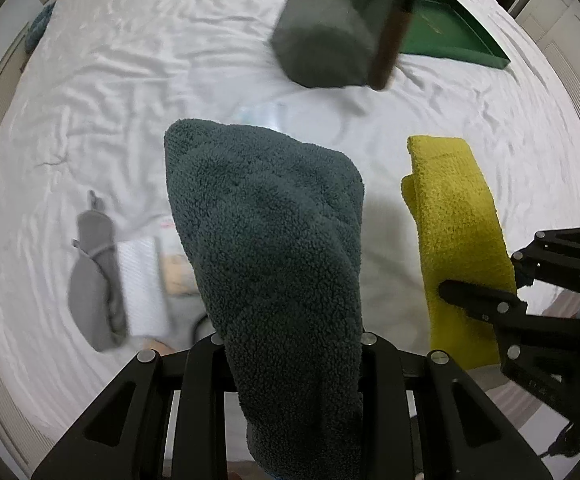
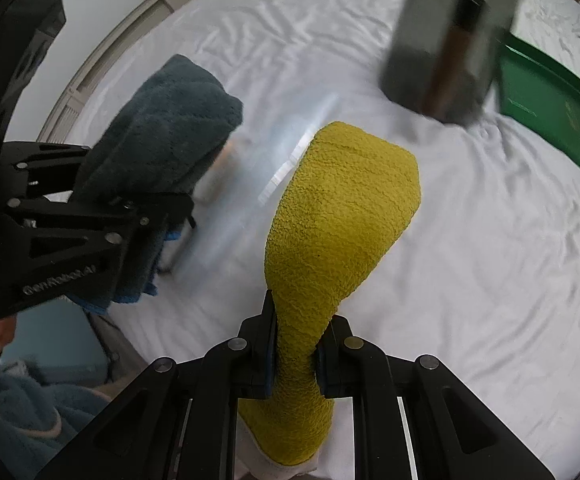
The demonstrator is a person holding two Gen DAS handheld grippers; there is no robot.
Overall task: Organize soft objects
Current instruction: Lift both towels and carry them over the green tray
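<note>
Nearest the left wrist camera, the left gripper (image 1: 293, 344) points straight down over the bed, its jaws closed on a dark teal towel (image 1: 266, 232) that bunches thickly between them and rises toward the lens. Seen from the right wrist view, the same towel (image 2: 162, 128) hangs from that gripper (image 2: 158, 216), a blue edge showing below.

Right gripper (image 2: 295, 354) tilts steeply downward, jaws nearly closed and pinching a yellow towel (image 2: 337, 208) at a narrow waist; the cloth flares wide beyond the pinch. From the left view this yellow towel (image 1: 453, 232) hangs just beside the teal one, apart from it.

Below both lies a wrinkled white bedsheet (image 1: 130, 80). On it, left, rest a grey pouch (image 1: 94, 276) and a white packet (image 1: 142, 280), blurred. Farther off stand a grey box (image 1: 329, 32) and a green tray (image 1: 449, 36).
</note>
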